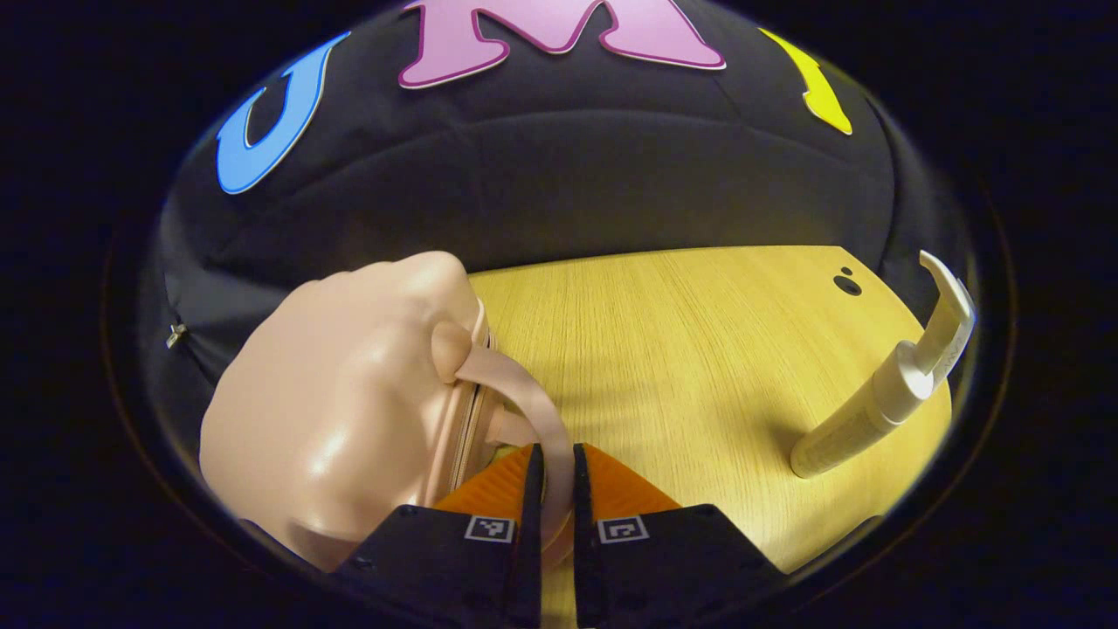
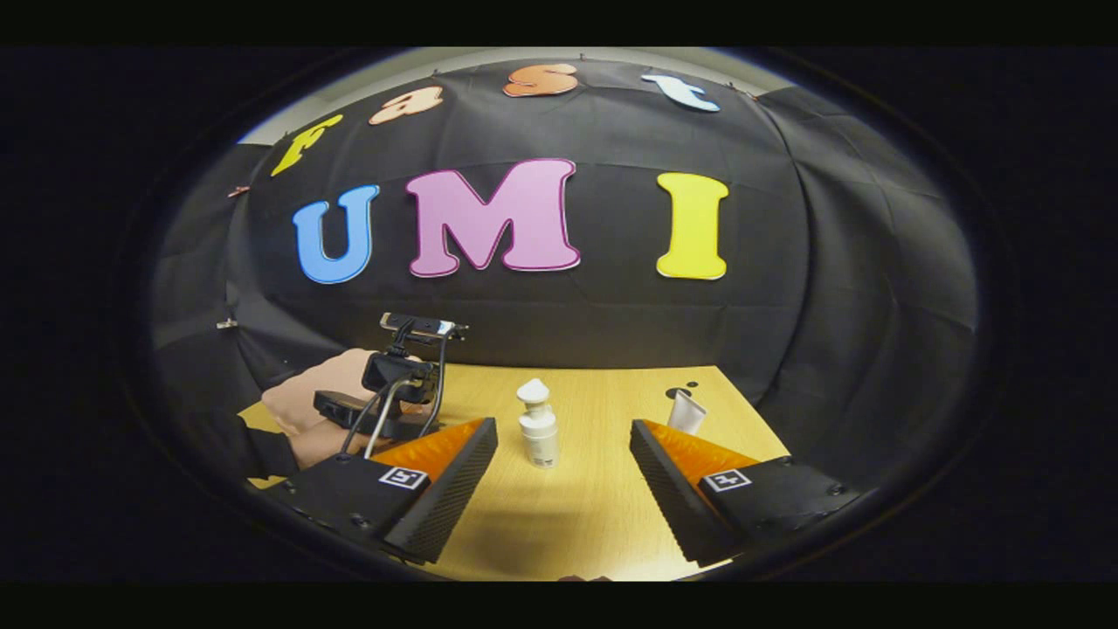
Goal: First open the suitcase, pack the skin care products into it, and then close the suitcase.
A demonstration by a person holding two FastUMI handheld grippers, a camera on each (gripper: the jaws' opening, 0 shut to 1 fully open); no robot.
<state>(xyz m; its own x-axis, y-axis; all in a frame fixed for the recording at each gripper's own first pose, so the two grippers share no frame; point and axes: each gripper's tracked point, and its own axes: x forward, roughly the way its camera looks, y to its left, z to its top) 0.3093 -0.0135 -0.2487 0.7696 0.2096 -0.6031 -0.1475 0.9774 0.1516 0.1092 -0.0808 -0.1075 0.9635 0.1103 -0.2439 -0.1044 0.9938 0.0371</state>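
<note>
Suitcase point(image 1: 341, 402), a small pale pink rounded case, sits at the left of the wooden surface point(image 1: 681, 349) in the left gripper view, its zipper seam facing the camera. The left gripper point(image 1: 556, 463) has its fingers drawn close on the case's pink strap handle point(image 1: 524, 393), which runs down between them. To the right, well apart from the case, a white pump bottle point(image 1: 882, 393) stands on the surface, leaning in the fisheye. In the right gripper view, the right gripper point(image 2: 563, 454) is spread wide and holds nothing; the pump bottle point(image 2: 537, 428) stands between its fingers farther off, and a small white tube point(image 2: 686, 411) stands behind the right finger. At left, a hand point(image 2: 319, 406) holds the other gripper, hiding the suitcase there.
</note>
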